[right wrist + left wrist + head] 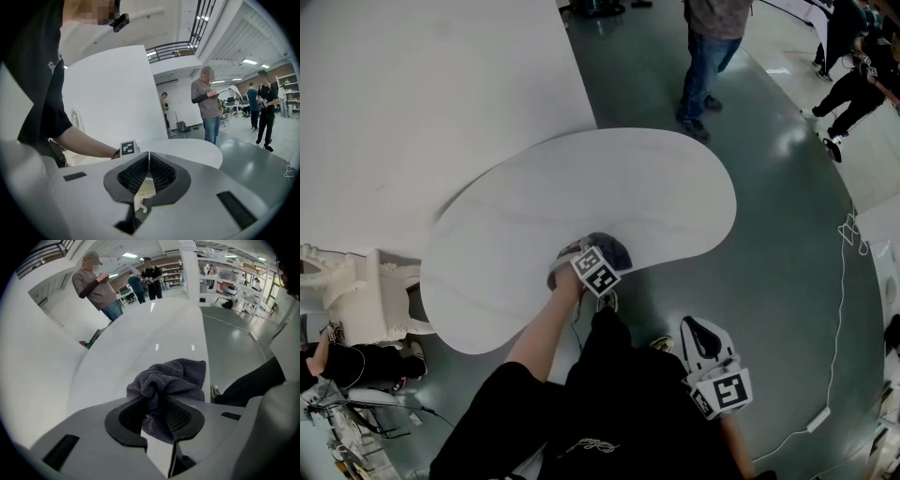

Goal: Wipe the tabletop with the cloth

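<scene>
The cloth (174, 378), dark grey and ribbed, is bunched into a lump rather than spread, so it has no clear long axis. In the left gripper view it runs from the jaws forward and a little to the right, with one flatter corner pointing up and away toward the far right. It rests on the white curved surface (581, 187), close to the edge nearest the person. In the head view it shows as a dark mound just beyond the left gripper's marker cube (596, 270). The left gripper (156, 399) has its jaws partly closed and clamped on the near end of the cloth. A fold is pinched between the ribbed pads, a little hangs below them, and most of the cloth bulges out past the tips. The right gripper (148, 155) is off the surface, over the grey floor (787, 262) beside the person, with its jaws pressed together on nothing. Both grippers carry black-and-white square markers. The faint print on the person's black shirt (586, 445) is too small to read.
</scene>
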`<action>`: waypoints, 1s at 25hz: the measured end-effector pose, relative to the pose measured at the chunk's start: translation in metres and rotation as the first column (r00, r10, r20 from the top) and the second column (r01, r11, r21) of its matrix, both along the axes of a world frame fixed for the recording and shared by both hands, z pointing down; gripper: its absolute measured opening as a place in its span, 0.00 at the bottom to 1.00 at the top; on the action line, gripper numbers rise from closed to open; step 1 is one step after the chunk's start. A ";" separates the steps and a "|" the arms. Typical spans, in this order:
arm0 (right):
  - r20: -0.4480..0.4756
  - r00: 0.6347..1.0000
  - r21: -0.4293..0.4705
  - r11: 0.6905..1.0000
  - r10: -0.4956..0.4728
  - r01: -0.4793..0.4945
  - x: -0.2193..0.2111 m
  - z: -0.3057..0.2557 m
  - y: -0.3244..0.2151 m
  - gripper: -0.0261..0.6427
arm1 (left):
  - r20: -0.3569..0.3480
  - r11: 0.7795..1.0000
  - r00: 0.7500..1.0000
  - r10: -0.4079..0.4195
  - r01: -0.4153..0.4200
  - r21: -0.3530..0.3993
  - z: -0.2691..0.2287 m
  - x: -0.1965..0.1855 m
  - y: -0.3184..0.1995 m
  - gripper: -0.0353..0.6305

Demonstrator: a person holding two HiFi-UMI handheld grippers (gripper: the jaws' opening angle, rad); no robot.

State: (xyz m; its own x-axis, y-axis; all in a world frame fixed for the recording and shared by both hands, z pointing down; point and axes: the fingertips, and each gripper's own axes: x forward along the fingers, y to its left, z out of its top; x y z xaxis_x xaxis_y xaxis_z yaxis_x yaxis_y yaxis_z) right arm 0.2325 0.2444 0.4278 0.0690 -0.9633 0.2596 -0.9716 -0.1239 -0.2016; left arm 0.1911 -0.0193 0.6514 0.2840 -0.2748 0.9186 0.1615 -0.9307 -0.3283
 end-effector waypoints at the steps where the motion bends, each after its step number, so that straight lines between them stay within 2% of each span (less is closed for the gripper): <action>1: -0.003 1.000 0.003 1.000 0.005 -0.005 0.002 0.001 0.007 0.06 | 0.006 1.000 1.000 0.000 0.000 0.000 0.001 0.000 0.004 0.21; 7: 0.010 0.999 0.018 0.999 0.042 -0.042 0.018 0.000 0.041 0.06 | 0.035 0.999 0.999 -0.020 0.021 -0.025 0.000 0.011 0.018 0.21; 14: 0.029 0.995 0.028 0.995 0.096 -0.097 0.037 0.002 0.036 0.06 | 0.090 0.999 0.995 0.034 -0.035 0.009 0.004 0.021 0.007 0.22; 25: 0.008 0.996 -0.024 0.996 0.091 -0.091 0.081 0.005 -0.017 0.06 | 0.032 1.000 0.999 0.007 -0.007 0.001 0.001 0.088 -0.071 0.23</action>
